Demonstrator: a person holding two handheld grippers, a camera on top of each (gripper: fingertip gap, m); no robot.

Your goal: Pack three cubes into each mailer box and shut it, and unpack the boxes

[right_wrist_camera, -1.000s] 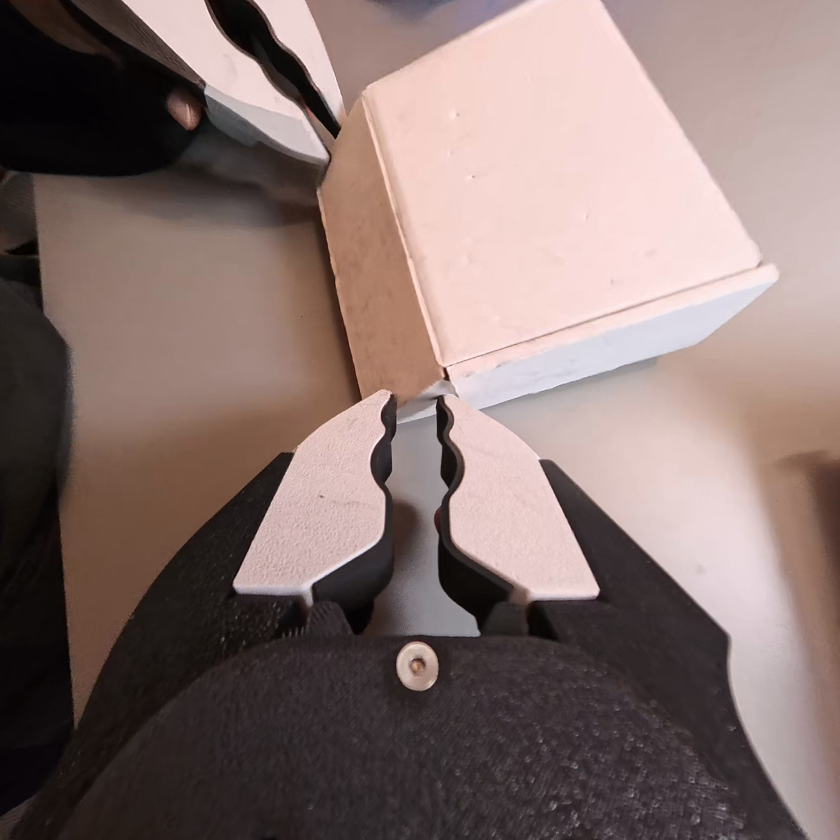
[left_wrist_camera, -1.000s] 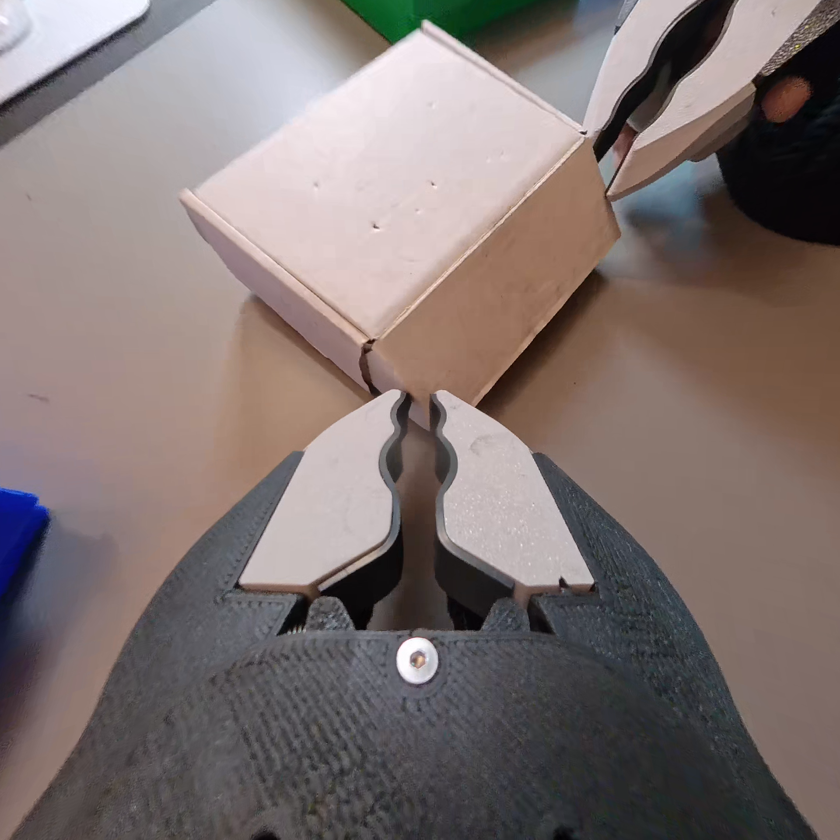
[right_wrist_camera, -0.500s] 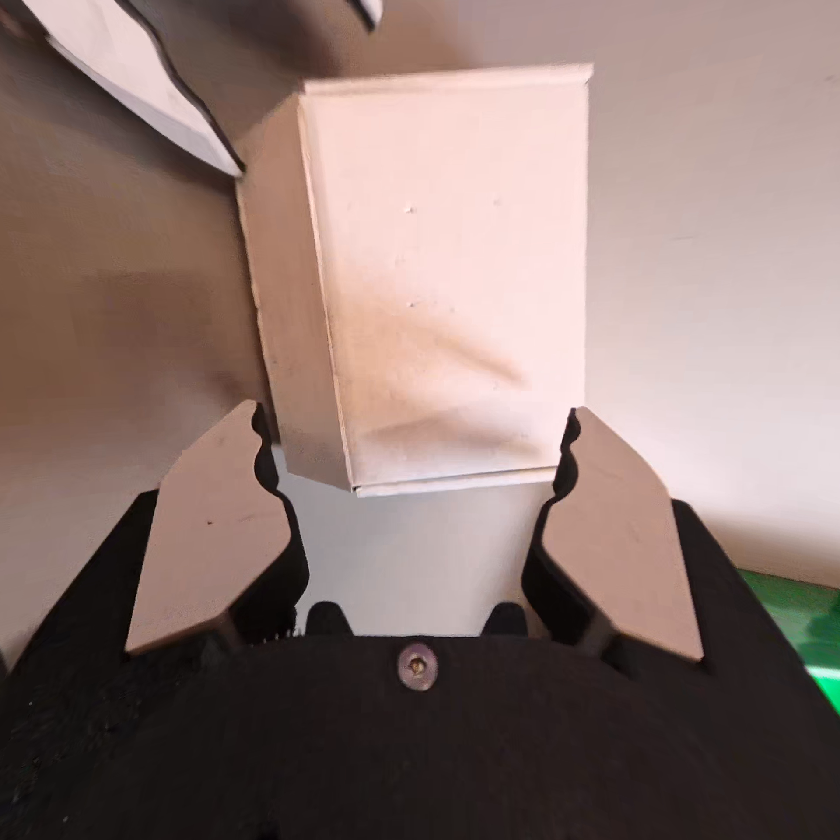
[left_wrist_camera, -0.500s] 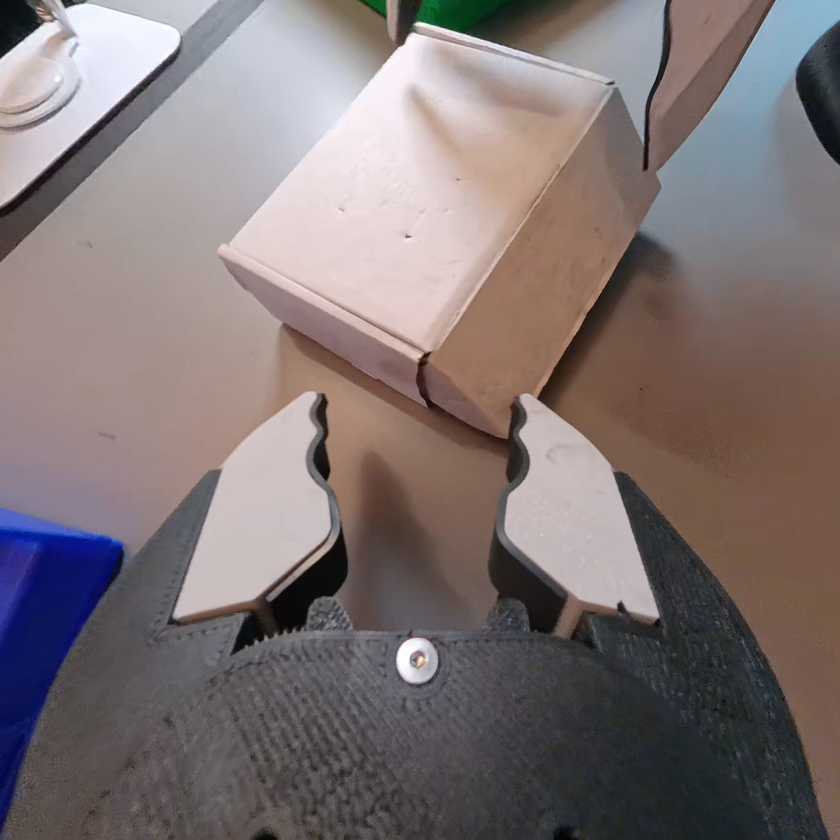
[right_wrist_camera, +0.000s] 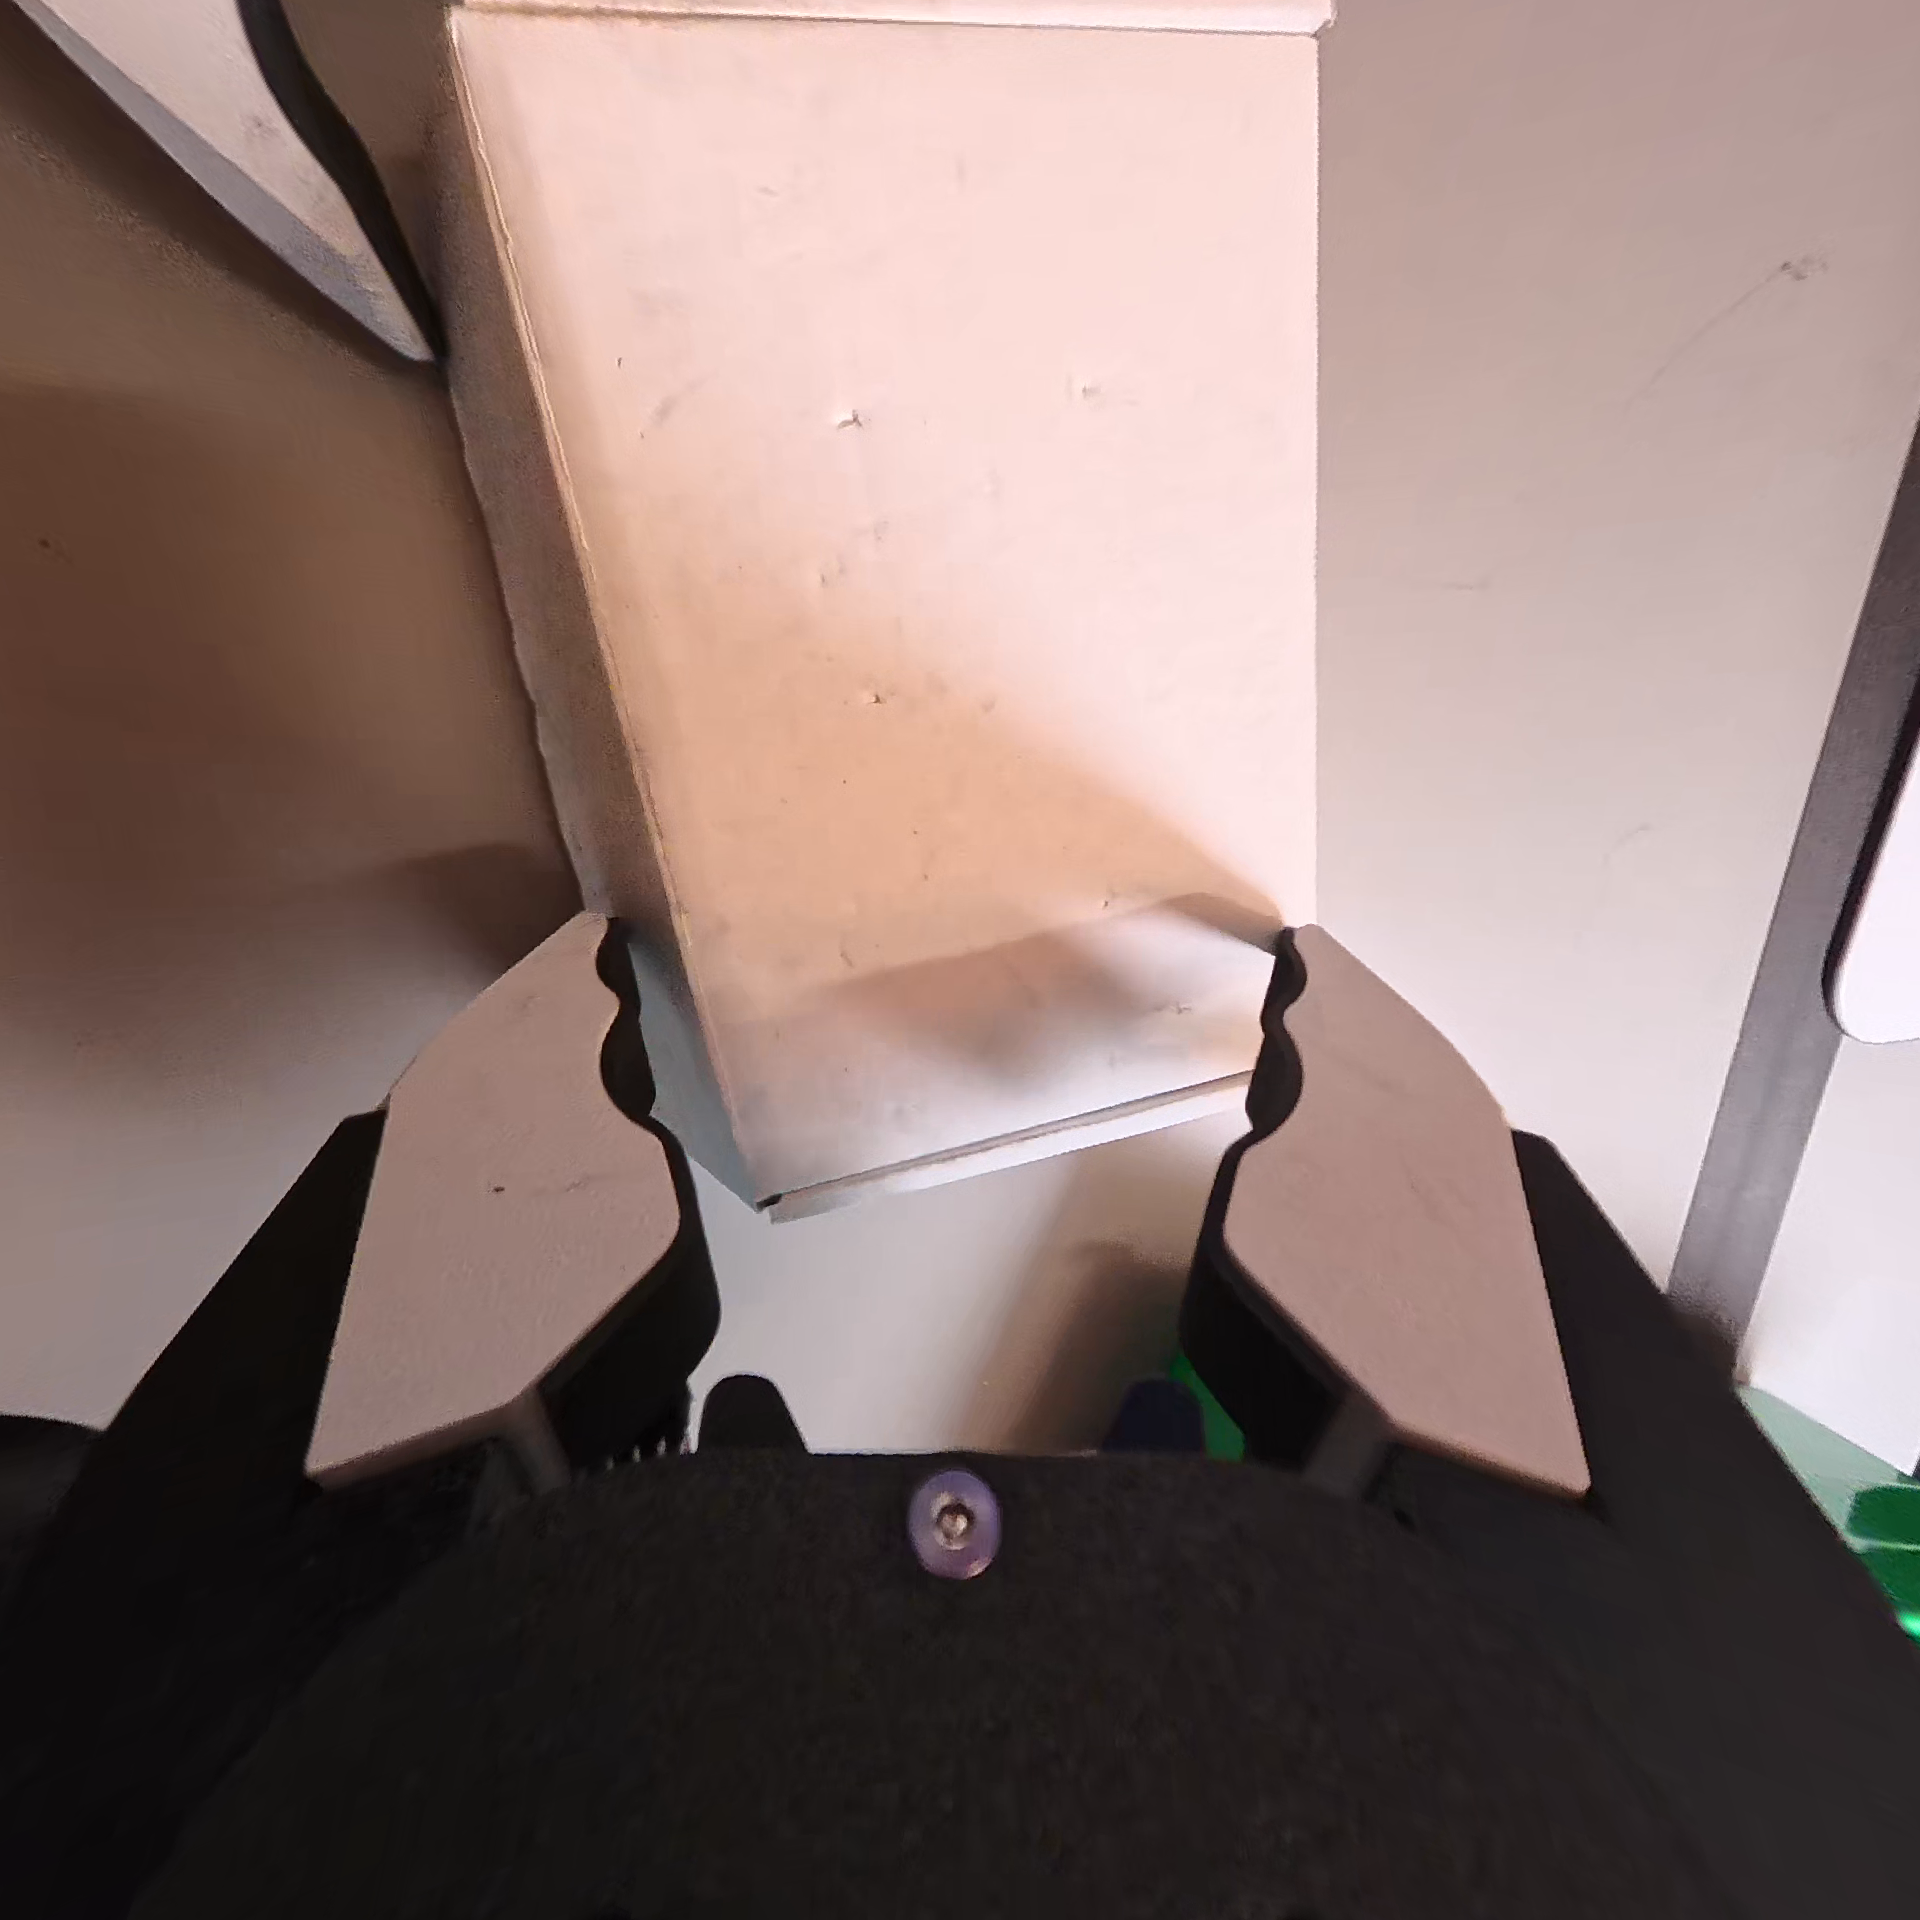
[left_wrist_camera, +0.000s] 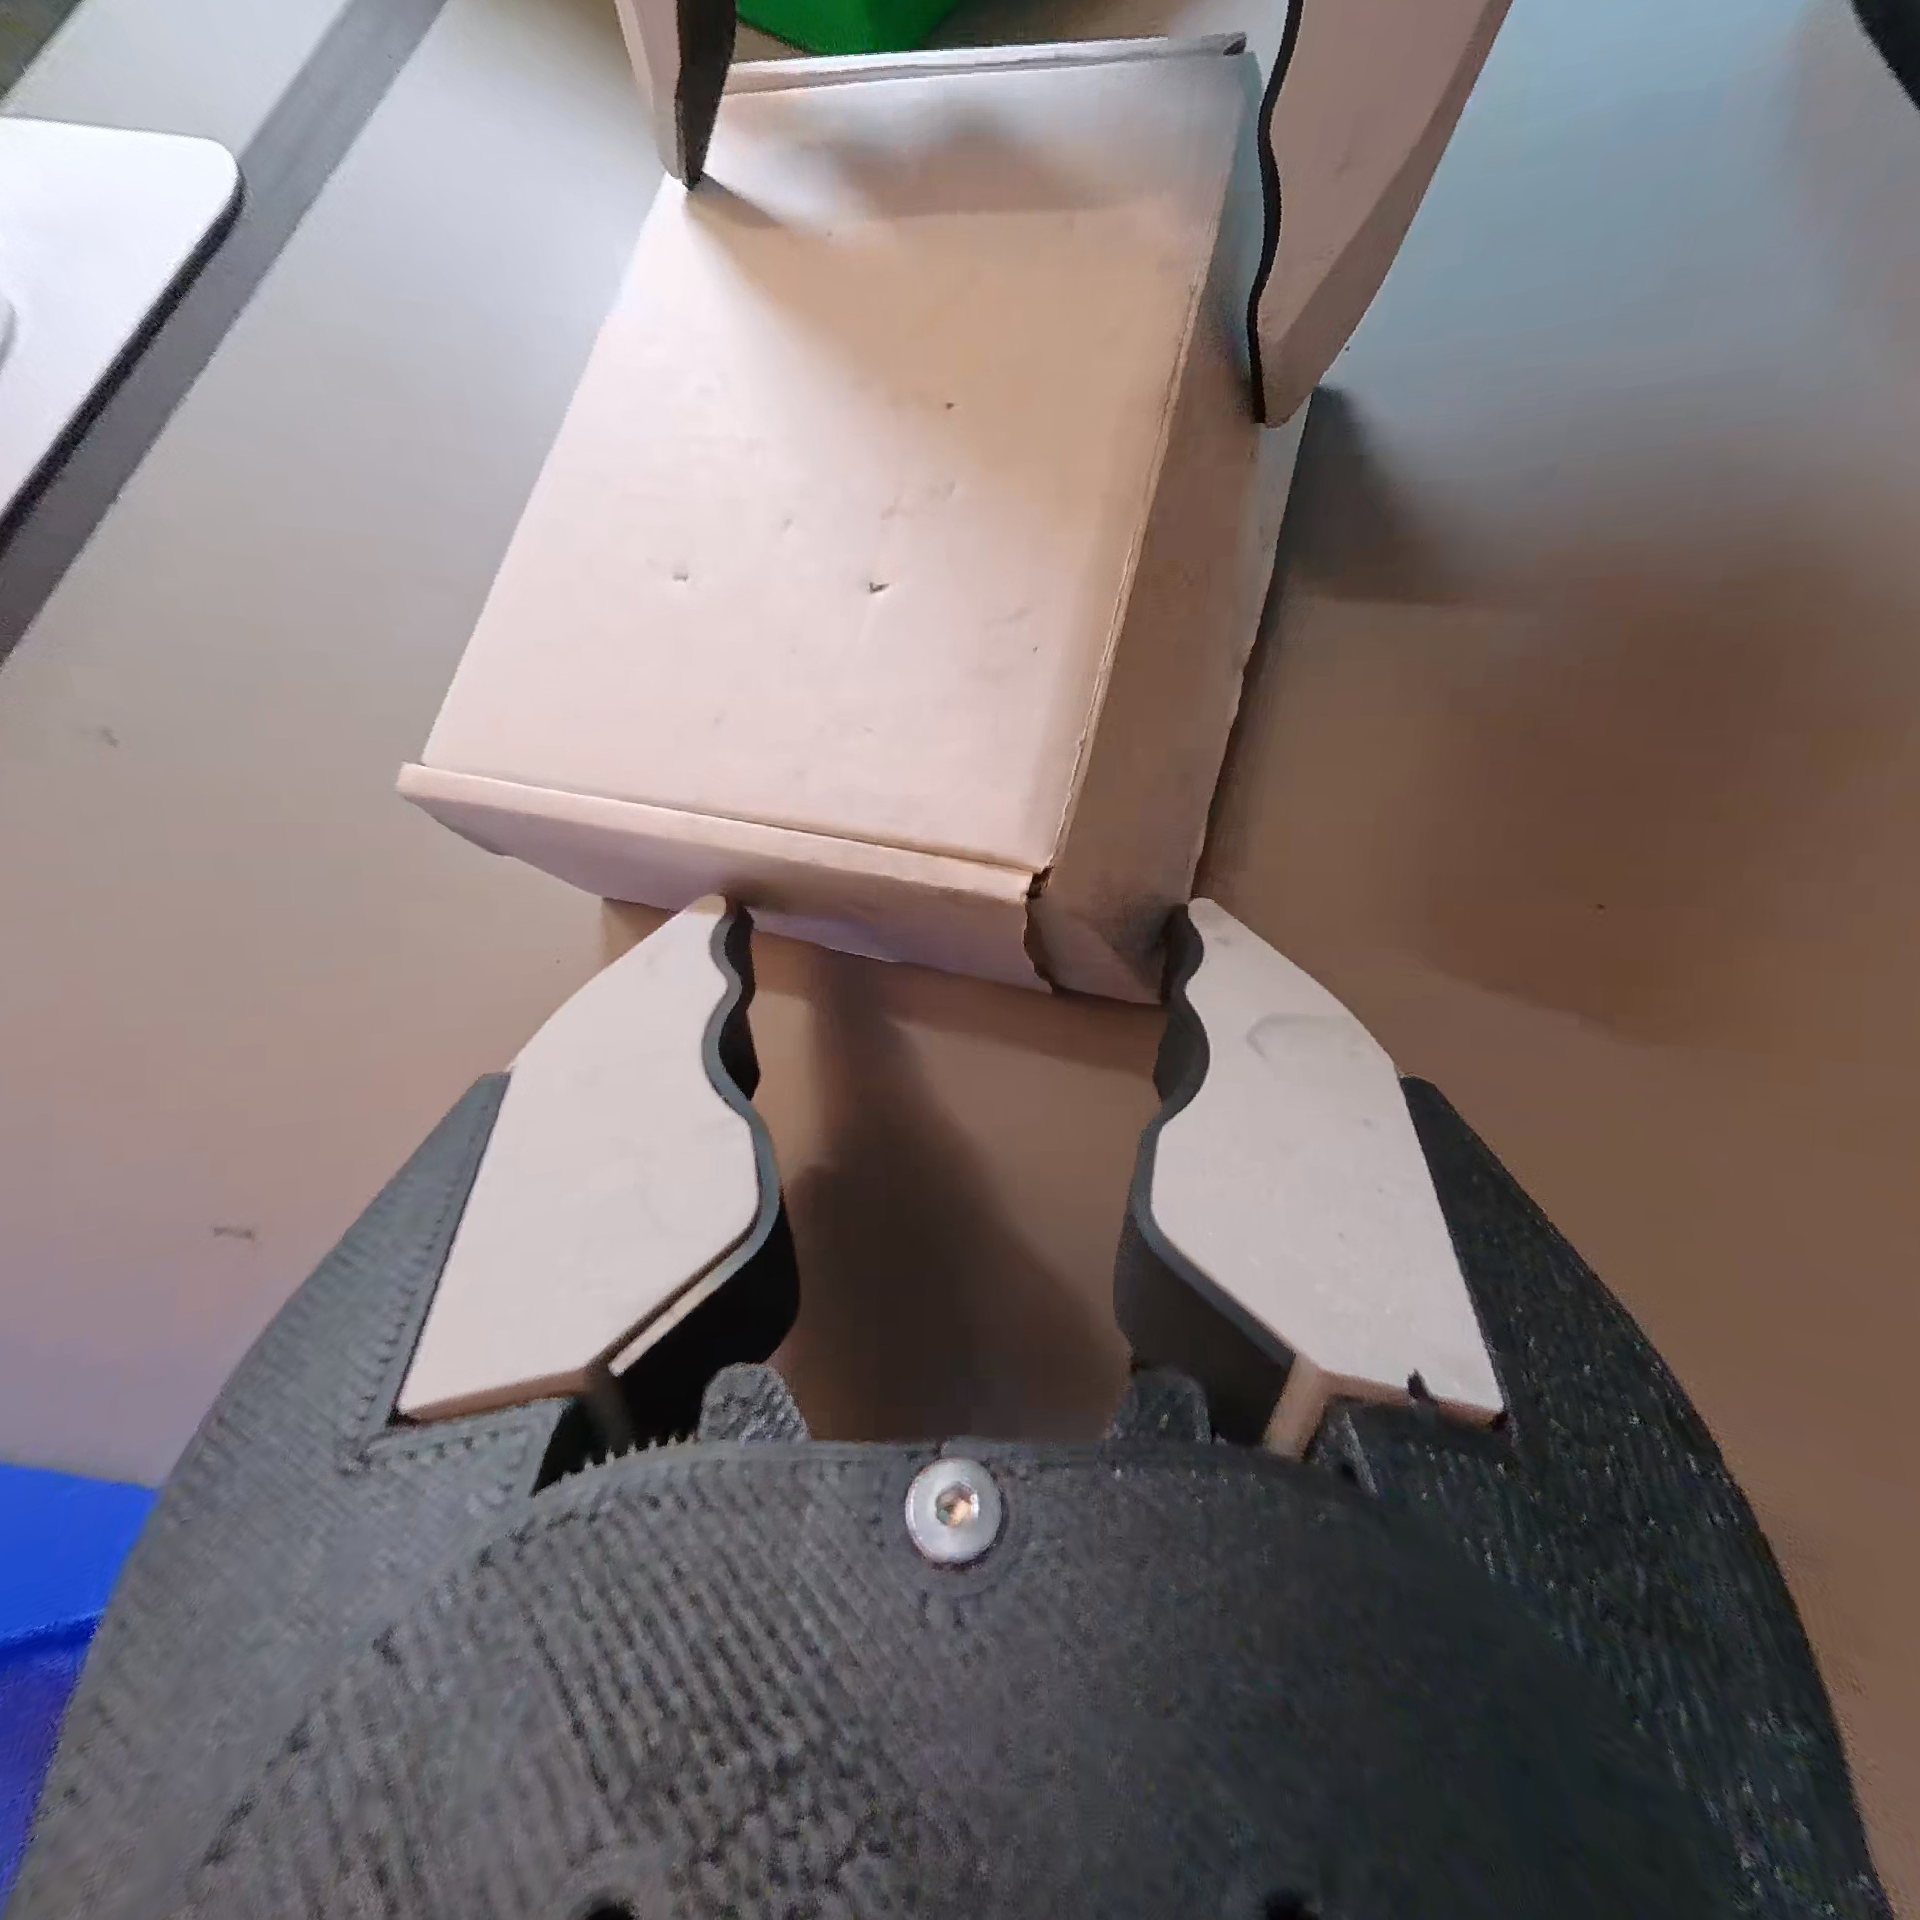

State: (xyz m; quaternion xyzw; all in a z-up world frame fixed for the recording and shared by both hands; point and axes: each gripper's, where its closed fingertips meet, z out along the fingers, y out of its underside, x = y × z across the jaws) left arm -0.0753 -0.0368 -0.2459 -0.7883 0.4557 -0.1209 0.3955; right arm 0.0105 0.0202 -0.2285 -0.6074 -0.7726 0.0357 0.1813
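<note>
**Closed box bracketed by two spread grippers**

The counter point(left_wrist_camera: 1558, 727) is a plain tan-grey surface that fills most of both views. On it, in the middle, sits the box point(left_wrist_camera: 831, 499), a pale cardboard mailer with its lid down and its front flap tucked along the near edge in the left wrist view. Its top shows small dents and a shallow crease near the far end.

The left gripper point(left_wrist_camera: 956, 925) is at the box's near end with its jaws spread apart. One fingertip touches the bottom of the front flap; the other touches the box's near right corner. Nothing is clamped between them.

The right gripper point(right_wrist_camera: 951, 940) is at the opposite end, also spread wide. Its two fingertips sit against the two sides of the box point(right_wrist_camera: 914, 520), so that the box's end lies between them. Whether they press on the cardboard or merely touch it cannot be told. In the left wrist view this gripper's fingers point(left_wrist_camera: 1340, 208) show at the far end, one beside the box's right side and one over its top left corner.

A green bin point(left_wrist_camera: 831, 26) stands just beyond the box. A blue bin point(left_wrist_camera: 52, 1558) shows at the lower left edge. A pale flat slab point(left_wrist_camera: 94, 291) lies at the upper left, well apart from the box.
</note>
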